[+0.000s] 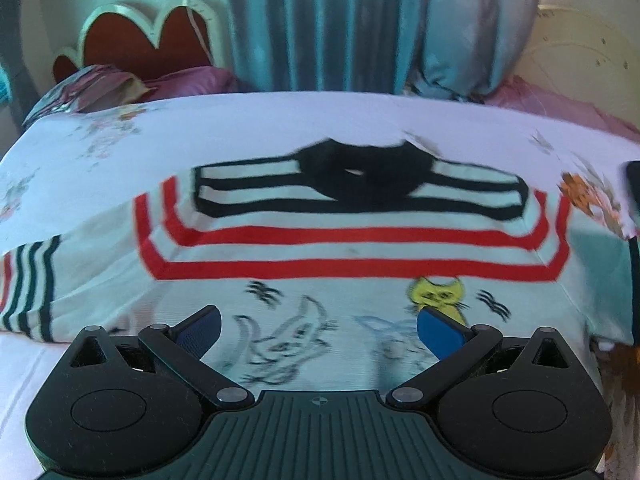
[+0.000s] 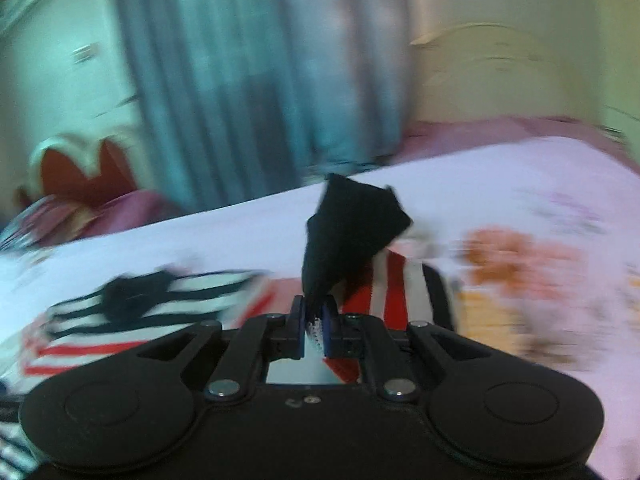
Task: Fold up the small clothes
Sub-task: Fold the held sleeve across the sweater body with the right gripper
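A small white sweater (image 1: 352, 248) with red and black stripes, a black collar and cat drawings lies spread on the bed. My left gripper (image 1: 319, 326) is open just above its lower front, holding nothing. In the right wrist view my right gripper (image 2: 314, 320) is shut on the sweater's black sleeve cuff (image 2: 352, 224), which is lifted and sticks up above the striped sleeve (image 2: 396, 288). The sweater's body (image 2: 140, 304) lies to the left of it. That view is blurred.
The bed (image 1: 248, 120) has a pale floral sheet. Purple pillows (image 1: 188, 80) and a red headboard (image 1: 140, 40) are at the far left. Blue curtains (image 1: 340, 20) hang behind. A dark object (image 1: 634, 188) sits at the right edge.
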Tool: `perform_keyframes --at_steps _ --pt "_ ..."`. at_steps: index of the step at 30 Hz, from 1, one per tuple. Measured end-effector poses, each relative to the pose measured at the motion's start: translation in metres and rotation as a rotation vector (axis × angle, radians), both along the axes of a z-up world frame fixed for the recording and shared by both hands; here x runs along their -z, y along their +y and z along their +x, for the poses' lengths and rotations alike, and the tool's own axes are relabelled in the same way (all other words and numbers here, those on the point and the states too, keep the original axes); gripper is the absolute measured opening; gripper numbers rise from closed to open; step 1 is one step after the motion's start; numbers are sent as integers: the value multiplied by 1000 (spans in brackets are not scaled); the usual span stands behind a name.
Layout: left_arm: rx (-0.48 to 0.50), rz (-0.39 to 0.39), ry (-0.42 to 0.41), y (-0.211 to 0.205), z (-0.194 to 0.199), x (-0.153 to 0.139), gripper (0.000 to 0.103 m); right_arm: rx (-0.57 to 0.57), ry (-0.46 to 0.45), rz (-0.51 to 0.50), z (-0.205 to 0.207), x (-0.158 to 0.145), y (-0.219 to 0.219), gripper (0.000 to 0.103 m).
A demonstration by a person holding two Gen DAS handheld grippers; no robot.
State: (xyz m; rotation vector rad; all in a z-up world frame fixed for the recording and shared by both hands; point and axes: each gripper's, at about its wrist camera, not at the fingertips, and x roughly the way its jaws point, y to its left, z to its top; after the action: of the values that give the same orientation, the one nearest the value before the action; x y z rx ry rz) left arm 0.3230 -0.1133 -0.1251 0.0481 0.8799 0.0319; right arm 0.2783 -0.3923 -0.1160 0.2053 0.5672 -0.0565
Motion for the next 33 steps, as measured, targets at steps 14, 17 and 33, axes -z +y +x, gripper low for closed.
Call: perform_keyframes --at_steps 14,17,33 --pt "109 -221 116 36 26 31 103 -302 222 13 41 63 134 41" --pt "155 -285 149 19 33 41 103 -243 205 4 25 56 126 43" --pt "152 -438 86 -22 48 71 86 75 219 -47 -39 65 47 54"
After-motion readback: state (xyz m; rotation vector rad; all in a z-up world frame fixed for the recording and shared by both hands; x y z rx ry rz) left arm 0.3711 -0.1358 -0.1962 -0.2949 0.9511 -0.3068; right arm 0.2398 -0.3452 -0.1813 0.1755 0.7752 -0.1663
